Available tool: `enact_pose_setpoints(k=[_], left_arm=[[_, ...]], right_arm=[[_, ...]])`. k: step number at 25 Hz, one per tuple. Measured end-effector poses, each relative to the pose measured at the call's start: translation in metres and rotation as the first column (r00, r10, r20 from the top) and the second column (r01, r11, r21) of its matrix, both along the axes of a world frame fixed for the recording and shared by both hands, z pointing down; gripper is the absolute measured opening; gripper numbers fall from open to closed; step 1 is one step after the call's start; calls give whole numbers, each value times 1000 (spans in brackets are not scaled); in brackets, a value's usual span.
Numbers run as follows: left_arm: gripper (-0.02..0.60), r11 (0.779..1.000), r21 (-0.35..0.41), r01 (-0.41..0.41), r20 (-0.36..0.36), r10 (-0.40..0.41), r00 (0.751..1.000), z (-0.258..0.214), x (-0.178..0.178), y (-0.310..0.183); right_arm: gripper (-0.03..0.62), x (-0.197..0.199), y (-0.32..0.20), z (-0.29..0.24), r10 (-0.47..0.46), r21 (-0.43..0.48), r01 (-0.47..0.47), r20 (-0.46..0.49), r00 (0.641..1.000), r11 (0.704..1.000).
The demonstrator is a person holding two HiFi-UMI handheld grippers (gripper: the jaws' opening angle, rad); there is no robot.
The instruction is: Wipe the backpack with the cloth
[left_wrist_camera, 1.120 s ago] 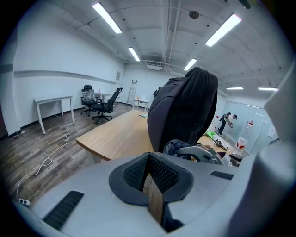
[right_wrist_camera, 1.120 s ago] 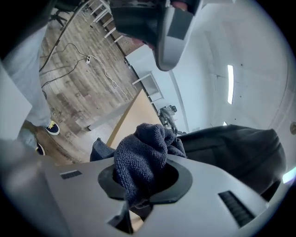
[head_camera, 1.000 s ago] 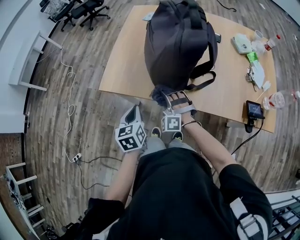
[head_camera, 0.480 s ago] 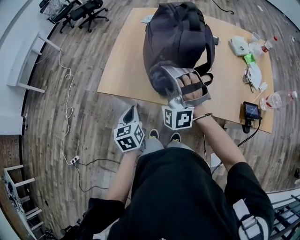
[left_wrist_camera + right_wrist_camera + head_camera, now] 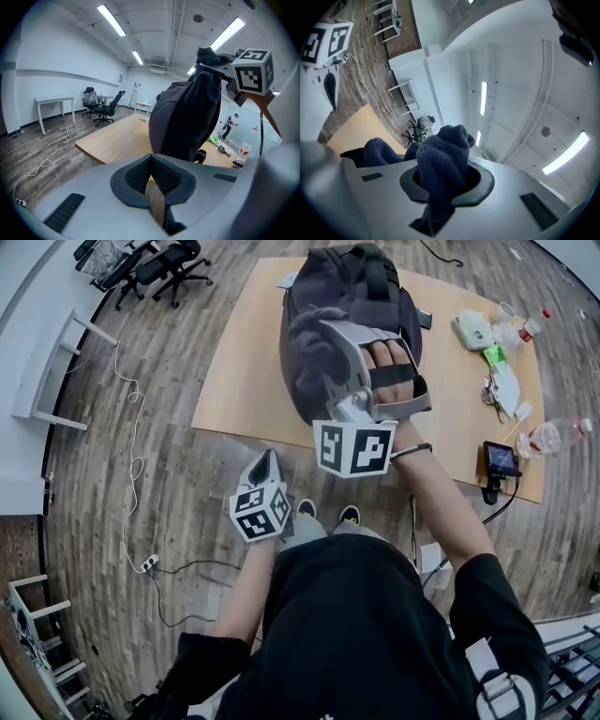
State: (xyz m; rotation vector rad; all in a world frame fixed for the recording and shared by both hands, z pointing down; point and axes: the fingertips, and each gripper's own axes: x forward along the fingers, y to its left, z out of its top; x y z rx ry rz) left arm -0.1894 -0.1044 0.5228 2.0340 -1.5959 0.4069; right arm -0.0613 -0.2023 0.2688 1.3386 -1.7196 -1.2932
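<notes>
My right claw (image 5: 330,351) grips the dark cloth (image 5: 302,337) up by the top of the backpack (image 5: 323,282), upright on the table (image 5: 242,362) at twelve o'clock, presumably to wipe downward; my left claw (image 5: 266,465), closed and empty, hangs clear at seven.

The left gripper (image 5: 266,461) sits low and near the body, tilted downward with its jaws pressed together on nothing, while the right arm (image 5: 441,512) stretches far forward, the right gripper (image 5: 328,334) roughly level and clamped on the cloth (image 5: 440,159).
</notes>
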Motion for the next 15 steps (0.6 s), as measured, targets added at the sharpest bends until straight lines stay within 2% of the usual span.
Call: enact_pose_setpoints(k=[4, 8, 11, 13, 15], left_arm=[[14, 1000, -11, 0, 0, 0, 1000, 4, 3, -1], [15, 1000, -14, 15, 3, -15, 1000, 6, -4, -2], [14, 999, -19, 32, 10, -32, 999, 6, -13, -1], [15, 999, -22, 43, 13, -42, 999, 5, -17, 0], [15, 998, -25, 50, 18, -50, 999, 6, -21, 3]], right_arm=[[67, -27, 9, 44, -37, -28, 34, -109, 993, 999], [67, -39, 12, 99, -63, -67, 55, -127, 990, 996], [67, -48, 16, 148, -84, -168, 62, -129, 988, 984], [67, -50, 16, 189, -83, -262, 41, -150, 985, 964], [67, -49, 18, 221, -78, -312, 26, -155, 985, 950]])
